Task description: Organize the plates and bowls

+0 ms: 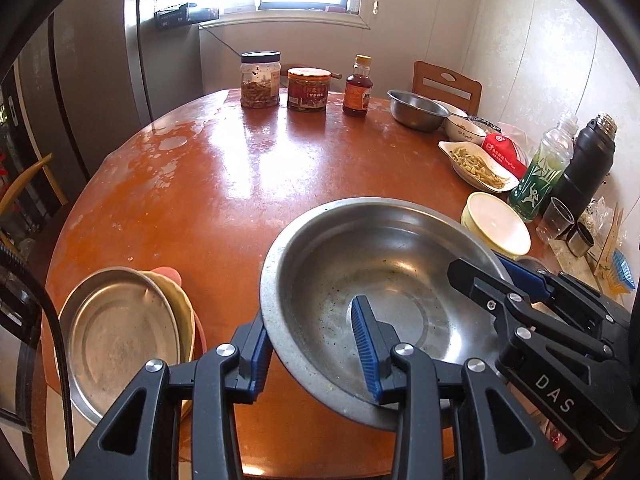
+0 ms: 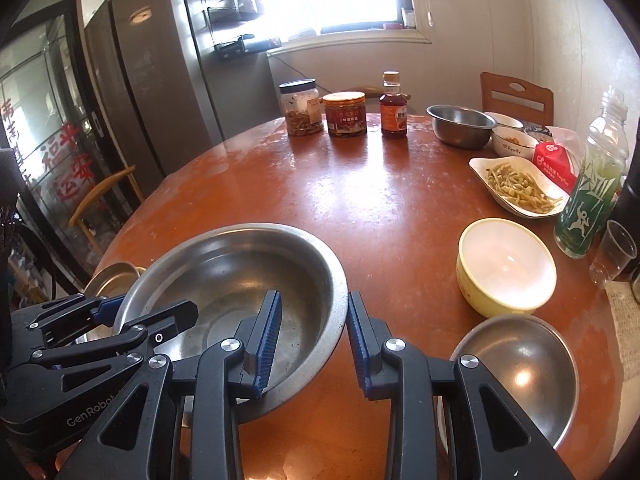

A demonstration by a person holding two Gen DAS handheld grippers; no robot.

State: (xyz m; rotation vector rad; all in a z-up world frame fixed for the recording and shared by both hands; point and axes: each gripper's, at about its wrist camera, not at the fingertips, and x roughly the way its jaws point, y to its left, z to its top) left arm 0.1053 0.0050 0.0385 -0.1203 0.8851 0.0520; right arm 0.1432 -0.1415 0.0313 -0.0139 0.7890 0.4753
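Observation:
A large steel bowl (image 1: 380, 280) (image 2: 236, 276) hangs just above the round orange table (image 1: 240, 184), held at opposite rims. My left gripper (image 1: 314, 356) (image 2: 136, 308) is shut on its near-left rim, one pad inside and one outside. On the rim across from it my right gripper (image 2: 314, 346) (image 1: 496, 272) is shut the same way. A steel plate (image 1: 120, 336) tops a yellow and pink stack at the left table edge. A yellow bowl (image 2: 506, 266) (image 1: 496, 228) and a small steel bowl (image 2: 520, 376) sit to the right.
At the far side stand two jars (image 1: 306, 90) and a sauce bottle (image 1: 357, 88). Along the right sit a steel bowl (image 1: 418, 110), a white dish of vegetables (image 2: 516, 188), a green bottle (image 2: 588, 200), a black flask (image 1: 588, 168) and plastic cups (image 2: 612, 252).

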